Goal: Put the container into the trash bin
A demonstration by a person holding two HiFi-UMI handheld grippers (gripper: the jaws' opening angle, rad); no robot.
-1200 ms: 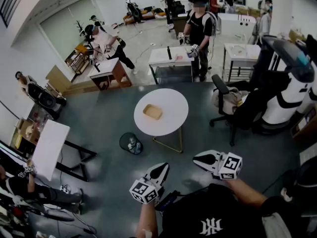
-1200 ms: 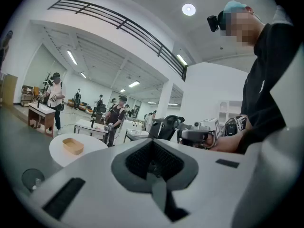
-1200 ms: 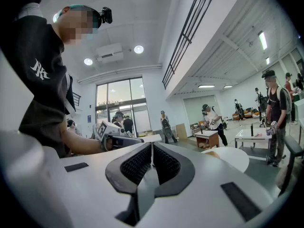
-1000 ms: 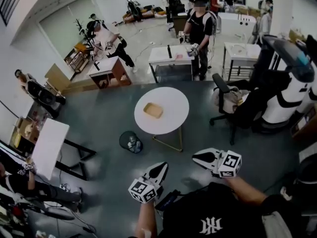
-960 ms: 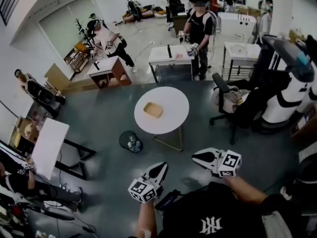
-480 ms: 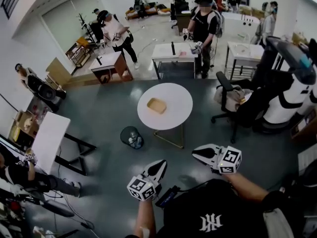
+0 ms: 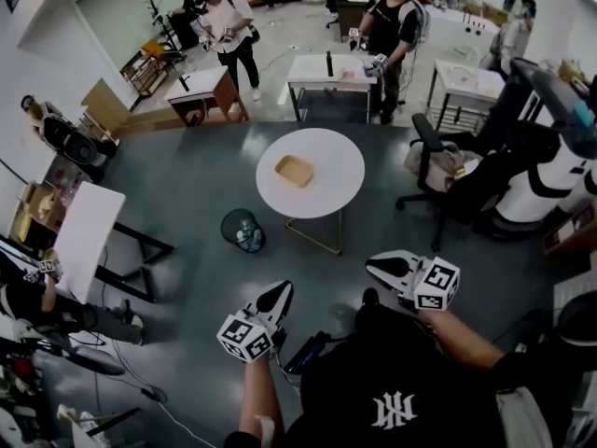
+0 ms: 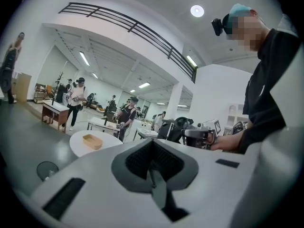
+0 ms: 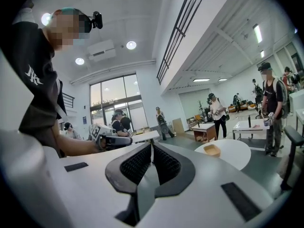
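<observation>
- While our left gripper [image 7: 277, 295] and right gripper [image 7: 371, 266] sit closed, empty, the container [image 7: 294, 171] lies mid-frame on the table [image 7: 328, 183].
- It looks light and stiff — we'd pinch one rim.

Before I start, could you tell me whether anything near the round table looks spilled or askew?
Nothing stands out: the container sits flat on the round table, and the trash bin stands upright beside it.

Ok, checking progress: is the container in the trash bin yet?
Out: the tan container lies on the round white table, apart from the trash bin standing beside that table.
</observation>
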